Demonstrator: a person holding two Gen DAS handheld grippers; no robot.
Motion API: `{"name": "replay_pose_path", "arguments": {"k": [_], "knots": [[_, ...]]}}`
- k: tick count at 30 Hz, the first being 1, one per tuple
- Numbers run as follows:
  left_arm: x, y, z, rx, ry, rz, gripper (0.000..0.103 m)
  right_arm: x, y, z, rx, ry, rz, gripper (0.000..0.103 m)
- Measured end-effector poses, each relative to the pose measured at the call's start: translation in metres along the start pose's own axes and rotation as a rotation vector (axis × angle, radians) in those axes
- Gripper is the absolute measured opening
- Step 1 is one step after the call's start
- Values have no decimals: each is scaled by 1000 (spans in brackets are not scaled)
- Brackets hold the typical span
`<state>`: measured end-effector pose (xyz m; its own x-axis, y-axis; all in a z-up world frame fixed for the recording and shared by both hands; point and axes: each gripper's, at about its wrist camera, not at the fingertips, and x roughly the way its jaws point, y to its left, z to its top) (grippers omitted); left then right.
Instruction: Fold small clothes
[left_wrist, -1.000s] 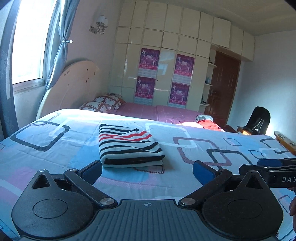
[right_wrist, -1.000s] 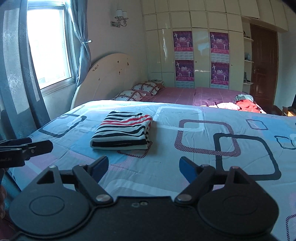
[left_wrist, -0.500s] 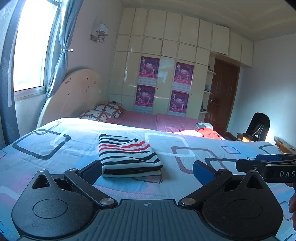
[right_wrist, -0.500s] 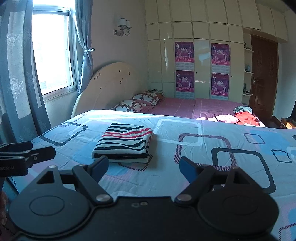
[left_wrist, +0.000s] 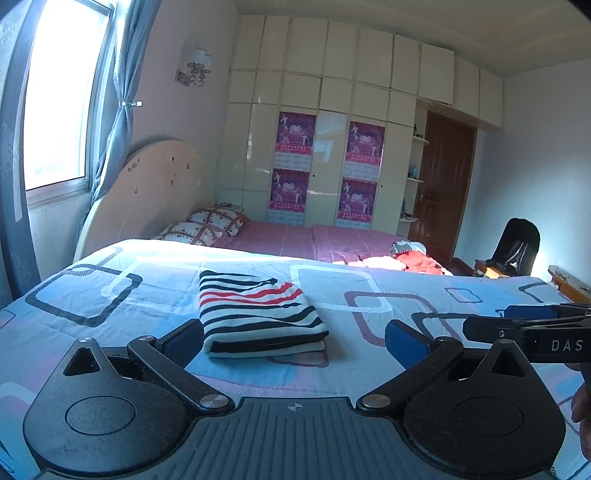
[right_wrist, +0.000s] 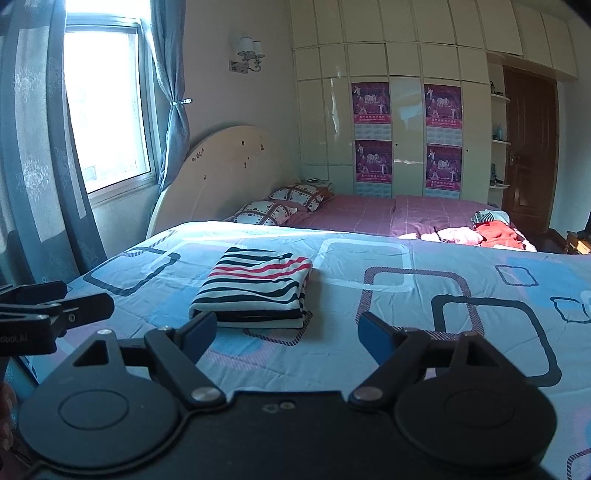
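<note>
Both grippers higher; clothes pile (left_wrist: 406, 258) beyond striped shirt (left_wrist: 258, 314).

Left view: low over the bed (left_wrist: 155, 291), facing the wardrobe (left_wrist: 328, 147).
Right view: same, further right.
Shared: bed, shirt (left_wrist: 258, 314) (right_wrist: 255, 291), wardrobe.

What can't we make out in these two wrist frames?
- Striped garment: type and inner layers hidden by its own folds, both views.
- Clothes pile at the far bed edge: too small, sun-washed; pieces indistinguishable.
- Poster text: too small.
- Right gripper handle: cut off by the left view's right edge.
</note>
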<state>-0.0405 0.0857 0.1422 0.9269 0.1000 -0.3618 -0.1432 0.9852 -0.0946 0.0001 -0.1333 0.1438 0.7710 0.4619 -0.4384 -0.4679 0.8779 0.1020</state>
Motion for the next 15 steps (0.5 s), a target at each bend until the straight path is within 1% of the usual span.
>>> {"name": "replay_pose_path", "arguments": {"k": [15], "knots": [[-5,4,0,-3,-10,7,103,3,9,0,-12,-12,7,83]]}}
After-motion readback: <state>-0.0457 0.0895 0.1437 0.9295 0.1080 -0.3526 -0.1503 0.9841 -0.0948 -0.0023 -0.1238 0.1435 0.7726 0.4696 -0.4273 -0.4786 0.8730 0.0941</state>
